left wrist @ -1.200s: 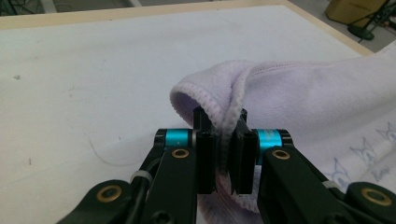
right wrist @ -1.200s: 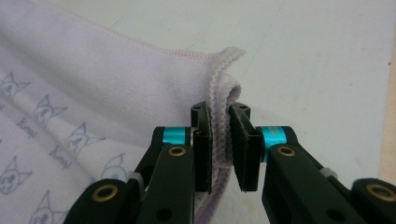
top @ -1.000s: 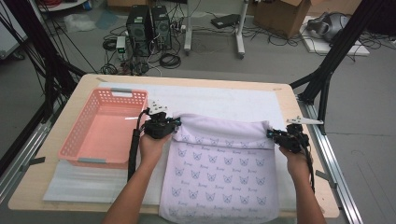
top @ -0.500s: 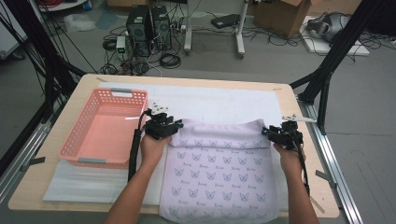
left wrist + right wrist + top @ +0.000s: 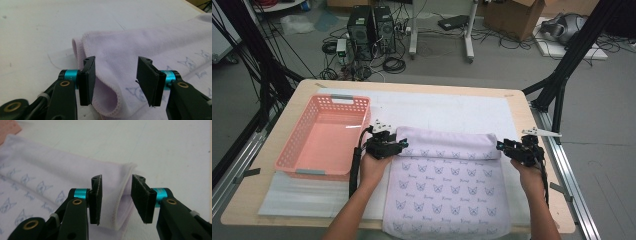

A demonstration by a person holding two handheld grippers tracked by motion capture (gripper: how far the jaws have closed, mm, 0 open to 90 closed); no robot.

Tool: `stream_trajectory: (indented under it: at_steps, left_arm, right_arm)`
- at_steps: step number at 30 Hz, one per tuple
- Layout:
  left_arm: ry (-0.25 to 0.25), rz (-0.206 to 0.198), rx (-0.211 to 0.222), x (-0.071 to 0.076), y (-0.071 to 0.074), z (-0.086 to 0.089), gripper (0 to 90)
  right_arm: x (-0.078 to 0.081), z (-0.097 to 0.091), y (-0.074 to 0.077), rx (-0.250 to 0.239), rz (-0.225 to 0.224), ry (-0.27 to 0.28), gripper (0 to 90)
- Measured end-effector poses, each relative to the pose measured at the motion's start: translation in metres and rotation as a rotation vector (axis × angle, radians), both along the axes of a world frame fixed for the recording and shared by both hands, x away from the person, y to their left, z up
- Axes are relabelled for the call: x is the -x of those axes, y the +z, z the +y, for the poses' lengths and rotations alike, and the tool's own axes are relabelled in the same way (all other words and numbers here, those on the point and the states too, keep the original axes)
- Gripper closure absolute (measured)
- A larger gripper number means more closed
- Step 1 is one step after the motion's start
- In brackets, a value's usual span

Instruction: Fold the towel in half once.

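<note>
High view shows the towel (image 5: 447, 185) lying flat on the table (image 5: 522, 107), with its far edge folded back toward the person so there's a fat rolled fold running left to right across the top. The left gripper (image 5: 398, 145) sits at the left end of that fold and the right gripper (image 5: 502, 146) at the right end, so each hand is basically on its own corner, and the fold's long axis runs straight between them. Left gripper view: the jaws have just been opening and now stand apart, with the folded corner of the towel (image 5: 110, 75) lying between them but the pads not pressing on it. Right gripper view is similar: the jaws straddle the towel's folded corner (image 5: 117, 202) with a visible gap on both sides, though they've just been closing a bit. The pink basket (image 5: 324, 145) sits just left of the left hand, clear of the cloth. My guess is the next fold goes along that same left-right line.
</note>
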State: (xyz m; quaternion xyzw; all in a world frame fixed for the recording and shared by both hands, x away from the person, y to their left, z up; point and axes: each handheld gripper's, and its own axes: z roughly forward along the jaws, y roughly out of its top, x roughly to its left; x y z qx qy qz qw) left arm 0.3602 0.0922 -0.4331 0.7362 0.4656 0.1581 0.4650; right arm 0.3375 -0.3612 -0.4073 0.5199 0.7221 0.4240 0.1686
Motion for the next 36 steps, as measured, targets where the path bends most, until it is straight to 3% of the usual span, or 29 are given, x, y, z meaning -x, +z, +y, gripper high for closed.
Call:
stream_trajectory:
  at_steps: [2,4,7,9,16,19,25,32,36]
  left_arm:
    - [-0.009,0.034,-0.016,0.001,-0.004,-0.001,53.2]
    - [-0.020,0.056,-0.053,0.002,-0.007,-0.004,61.9]
    - [-0.018,0.050,-0.122,0.004,-0.007,-0.008,83.8]
    - [-0.019,0.038,-0.131,0.006,-0.005,-0.009,85.6]
    - [-0.044,-0.019,-0.054,0.028,0.004,0.000,86.2]
    - [-0.064,-0.055,-0.012,0.044,0.008,0.003,86.1]
    - [-0.107,-0.101,0.021,0.073,0.009,0.013,85.9]
    - [-0.153,-0.123,0.048,0.104,0.006,0.026,85.6]
    - [-0.175,-0.098,0.047,0.120,-0.002,0.032,85.6]
  right_arm:
    - [0.003,0.001,-0.006,0.019,0.024,0.013,67.8]
    - [0.004,0.000,-0.013,0.020,0.054,0.014,71.6]
    - [0.005,-0.001,-0.019,0.015,0.080,0.037,84.9]
    - [0.007,-0.001,-0.020,0.018,0.077,0.052,86.6]
    - [0.026,-0.006,-0.012,-0.019,0.014,0.068,87.4]
    - [0.040,-0.007,-0.010,-0.027,-0.015,0.077,87.4]
    - [0.072,-0.008,-0.010,-0.018,-0.053,0.106,87.4]
    - [0.105,-0.015,-0.008,-0.032,-0.059,0.118,87.4]
    - [0.122,-0.017,-0.009,-0.027,-0.043,0.127,87.4]
